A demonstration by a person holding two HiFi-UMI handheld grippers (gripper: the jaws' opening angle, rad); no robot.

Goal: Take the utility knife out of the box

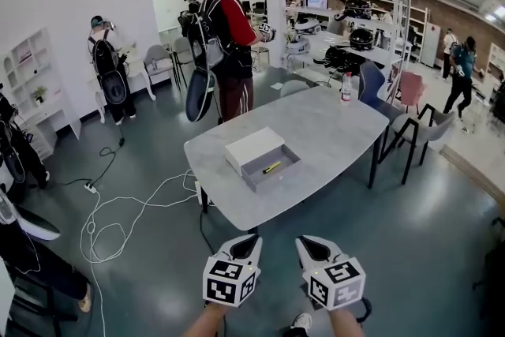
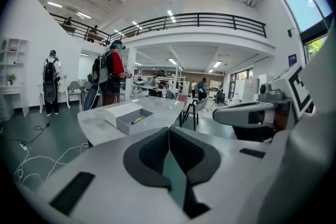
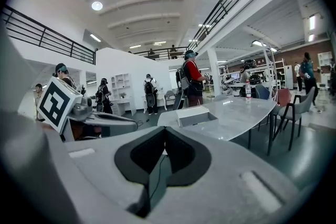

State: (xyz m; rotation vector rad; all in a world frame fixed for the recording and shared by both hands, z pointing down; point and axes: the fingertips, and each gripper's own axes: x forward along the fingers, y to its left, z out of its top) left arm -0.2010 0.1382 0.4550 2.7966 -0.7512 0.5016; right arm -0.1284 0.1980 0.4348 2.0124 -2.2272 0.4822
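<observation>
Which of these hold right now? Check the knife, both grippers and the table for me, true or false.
1. The utility knife lies inside the open box. True.
2. The left gripper grips the knife. False: it is shut on nothing, held short of the table.
3. The right gripper is open. False: its jaws are together.
4. A bottle stands at the table's far end. True.

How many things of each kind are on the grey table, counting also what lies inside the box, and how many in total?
Box: 1
Utility knife: 1
Bottle: 1
Total: 3
</observation>
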